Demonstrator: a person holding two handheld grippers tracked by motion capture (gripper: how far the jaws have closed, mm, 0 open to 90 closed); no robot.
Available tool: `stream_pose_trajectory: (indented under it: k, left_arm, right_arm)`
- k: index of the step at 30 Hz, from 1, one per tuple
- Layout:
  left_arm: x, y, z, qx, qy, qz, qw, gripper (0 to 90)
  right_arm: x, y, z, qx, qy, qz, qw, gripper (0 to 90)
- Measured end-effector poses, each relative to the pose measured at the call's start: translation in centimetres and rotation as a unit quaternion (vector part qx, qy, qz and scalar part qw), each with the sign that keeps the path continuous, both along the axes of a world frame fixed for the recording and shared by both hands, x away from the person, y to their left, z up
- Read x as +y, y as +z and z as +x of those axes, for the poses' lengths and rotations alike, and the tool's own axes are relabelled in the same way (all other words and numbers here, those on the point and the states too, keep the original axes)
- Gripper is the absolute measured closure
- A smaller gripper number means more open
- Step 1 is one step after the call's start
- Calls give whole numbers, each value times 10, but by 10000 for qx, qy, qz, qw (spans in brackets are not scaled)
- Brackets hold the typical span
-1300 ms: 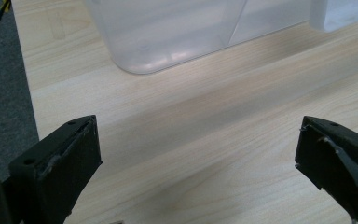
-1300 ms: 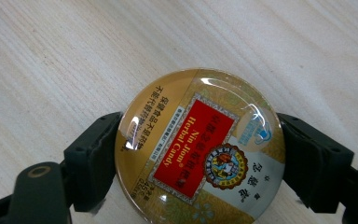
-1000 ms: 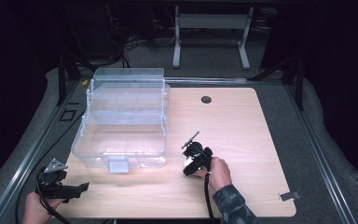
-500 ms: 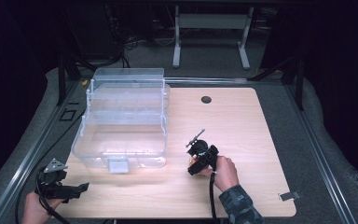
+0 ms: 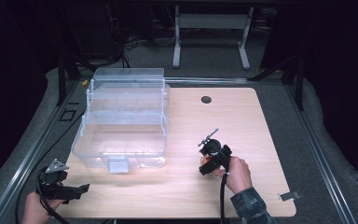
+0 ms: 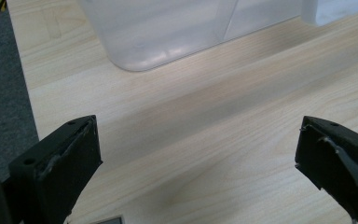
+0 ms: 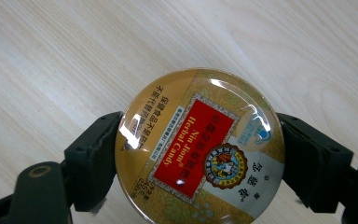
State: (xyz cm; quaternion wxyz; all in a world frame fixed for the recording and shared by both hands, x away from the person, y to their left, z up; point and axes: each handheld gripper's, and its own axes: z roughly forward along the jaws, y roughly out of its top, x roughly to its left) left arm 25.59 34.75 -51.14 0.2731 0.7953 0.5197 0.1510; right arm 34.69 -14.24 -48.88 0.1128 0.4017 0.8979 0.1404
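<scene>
1. Gold-coloured metal forms the lid of a round candy tin (image 7: pixel 199 147), with a glossy face that reflects the light
2. A red rectangular label at the lid centre carries the words "Herbal Candy" in pale lettering, with a round emblem and Chinese characters beside it
3. The right gripper (image 7: pixel 199 154) is clamped on the tin, one black jaw pressing each side of its rim, above the bare wooden table (image 7: pixel 74 56)
4. In the high view the right gripper (image 5: pixel 213 156) sits right of the clear plastic storage box (image 5: pixel 121 121)
5. The left gripper (image 6: pixel 196 154) stands with jaws wide apart, nothing between them, near the box corner (image 6: pixel 140 51)
</scene>
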Motion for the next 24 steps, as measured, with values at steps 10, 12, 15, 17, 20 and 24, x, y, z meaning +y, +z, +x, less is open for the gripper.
stream_pose_trajectory:
  k: [10,12,15,17,20,24]
  left_arm:
    - [0,-1,0,34,-20,-3,10000,0]
    - [-1,-1,0,33,-32,0,10000,0]
    - [-2,-1,1,27,-56,2,10000,0]
    - [-2,-1,1,27,-70,-1,10000,0]
    - [-2,-2,1,36,-66,1,10000,0]
    - [-2,-3,1,44,-59,-13,10000,0]
  right_arm:
    - [-29,3,-9,0,-222,45,9997,197]
    - [-35,4,-11,-11,-276,47,9996,197]
    - [-46,5,-14,-21,-382,24,9993,197]
    - [-53,5,-17,2,-463,35,9989,197]
    - [-66,5,-20,-7,-585,-82,9983,197]
    - [-84,3,-25,69,-751,1,9971,197]
